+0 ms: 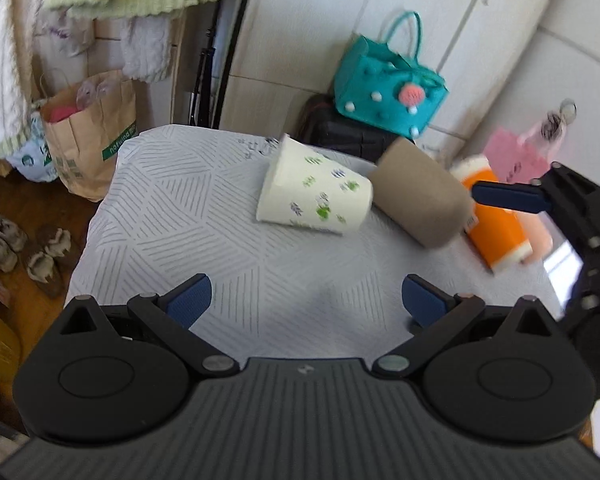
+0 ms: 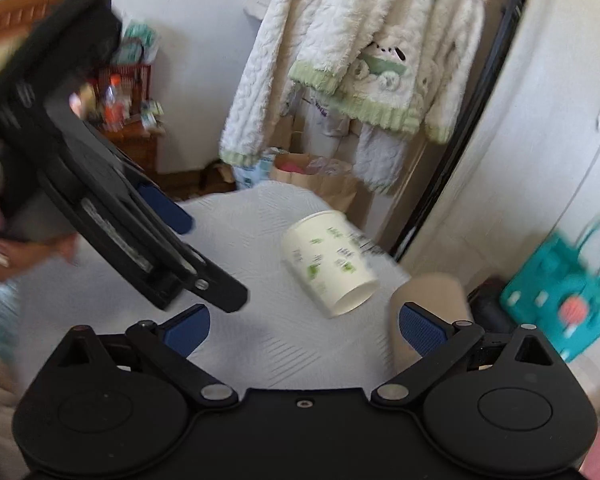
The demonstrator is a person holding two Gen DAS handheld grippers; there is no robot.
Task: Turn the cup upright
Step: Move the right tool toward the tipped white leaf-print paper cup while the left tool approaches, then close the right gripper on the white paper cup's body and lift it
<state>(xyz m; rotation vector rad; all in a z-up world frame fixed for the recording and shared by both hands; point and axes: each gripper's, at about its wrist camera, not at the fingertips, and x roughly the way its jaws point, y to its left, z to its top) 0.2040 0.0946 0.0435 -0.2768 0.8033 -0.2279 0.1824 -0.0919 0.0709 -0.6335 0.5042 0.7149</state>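
white printed cup [image 1: 315, 192] lying on its side, contents unseen | brown cup [image 1: 420, 192] touching it at right, orange cup [image 1: 496, 220] beyond | left gripper [image 1: 306, 298] open, empty | right gripper [image 2: 304, 326] open, empty

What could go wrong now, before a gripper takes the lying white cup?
1. The white paper cup lies on its side touching the brown cup; grasping one may push or roll the other.
2. Both grippers, left and right, are open and near each other, so they may collide.
3. The cloth-covered table is small; a rolling cup could fall off.
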